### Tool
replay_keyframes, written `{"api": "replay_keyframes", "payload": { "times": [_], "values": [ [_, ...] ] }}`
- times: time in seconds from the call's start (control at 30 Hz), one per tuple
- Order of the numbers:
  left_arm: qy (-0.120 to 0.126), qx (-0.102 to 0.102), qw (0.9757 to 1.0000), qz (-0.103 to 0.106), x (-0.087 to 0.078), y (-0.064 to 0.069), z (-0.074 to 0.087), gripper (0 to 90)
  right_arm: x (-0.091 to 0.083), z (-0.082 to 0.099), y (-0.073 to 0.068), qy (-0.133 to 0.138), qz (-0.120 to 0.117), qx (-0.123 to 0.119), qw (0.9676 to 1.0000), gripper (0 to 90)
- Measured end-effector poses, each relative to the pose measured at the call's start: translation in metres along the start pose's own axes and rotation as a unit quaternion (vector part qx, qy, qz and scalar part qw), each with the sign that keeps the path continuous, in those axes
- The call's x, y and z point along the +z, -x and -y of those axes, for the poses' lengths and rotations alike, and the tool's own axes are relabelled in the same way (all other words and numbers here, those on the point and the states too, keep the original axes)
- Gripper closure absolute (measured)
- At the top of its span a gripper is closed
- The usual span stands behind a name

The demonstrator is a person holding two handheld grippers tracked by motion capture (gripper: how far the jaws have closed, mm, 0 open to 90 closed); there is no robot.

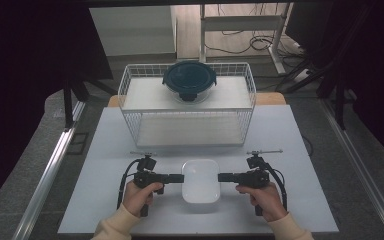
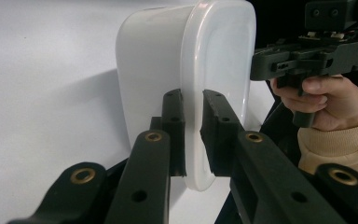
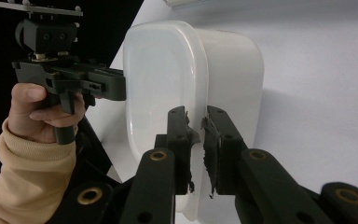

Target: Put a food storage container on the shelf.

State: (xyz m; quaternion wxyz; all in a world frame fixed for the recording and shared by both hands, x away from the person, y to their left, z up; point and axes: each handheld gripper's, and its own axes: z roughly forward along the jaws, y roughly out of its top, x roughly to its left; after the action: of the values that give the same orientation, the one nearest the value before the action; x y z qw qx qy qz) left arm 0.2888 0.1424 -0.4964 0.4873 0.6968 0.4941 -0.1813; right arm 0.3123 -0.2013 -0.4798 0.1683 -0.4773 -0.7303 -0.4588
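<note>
Container: white lidded plastic container at table front centre, at six o'clock from the wire basket.
Left gripper: clenched on its nine-o'clock rim.
Right gripper: clenched on its three-o'clock rim.
Nearer hand: neither; grips oppose.

White container sits between my two grippers, blocking the straight path from one to the other. Wire basket stands as a wall across the far worktop. Bare worktop lies open outside each hand and along the near edge.
</note>
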Motion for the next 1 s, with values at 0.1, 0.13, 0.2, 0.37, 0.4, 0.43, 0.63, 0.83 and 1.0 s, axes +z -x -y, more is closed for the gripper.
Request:
{"api": "replay_keyframes", "payload": {
  "times": [0.1,0.13,0.2,0.37,0.4,0.43,0.63,0.83,1.0],
  "values": [
    [0.000,0.008,1.0000,-0.001,-0.003,0.002,0.000,79.9,-0.002,0.000,-0.003,0.000,-0.004,-0.005,1.0000,80.5],
    [0.001,0.009,1.0000,-0.001,-0.003,0.003,0.000,79.9,-0.002,-0.001,-0.004,0.002,-0.004,-0.011,0.9999,80.5],
    [0.005,0.014,0.9999,-0.002,-0.005,0.005,-0.001,79.9,-0.003,-0.002,-0.007,0.004,-0.005,-0.018,0.9998,80.6],
    [0.011,0.028,0.9995,-0.005,-0.010,0.012,-0.003,79.9,-0.007,-0.004,-0.015,0.014,0.000,-0.047,0.9988,80.6],
    [0.013,0.029,0.9995,-0.005,-0.011,0.013,-0.003,79.9,-0.008,-0.005,-0.017,0.016,0.000,-0.050,0.9986,80.6],
    [0.011,0.031,0.9994,-0.005,-0.012,0.014,-0.004,79.9,-0.009,-0.006,-0.018,0.017,0.001,-0.053,0.9984,80.6],
    [0.019,0.044,0.9988,-0.008,-0.017,0.021,-0.007,79.8,-0.013,-0.010,-0.027,0.022,0.003,-0.069,0.9974,80.6],
    [0.022,0.051,0.9984,-0.010,-0.021,0.024,-0.012,79.7,-0.016,-0.016,-0.034,0.026,0.008,-0.085,0.9960,80.5],
    [0.032,0.061,0.9976,-0.008,-0.030,0.030,-0.023,79.5,-0.019,-0.027,-0.043,0.034,0.011,-0.103,0.9941,80.6]
  ]
}}
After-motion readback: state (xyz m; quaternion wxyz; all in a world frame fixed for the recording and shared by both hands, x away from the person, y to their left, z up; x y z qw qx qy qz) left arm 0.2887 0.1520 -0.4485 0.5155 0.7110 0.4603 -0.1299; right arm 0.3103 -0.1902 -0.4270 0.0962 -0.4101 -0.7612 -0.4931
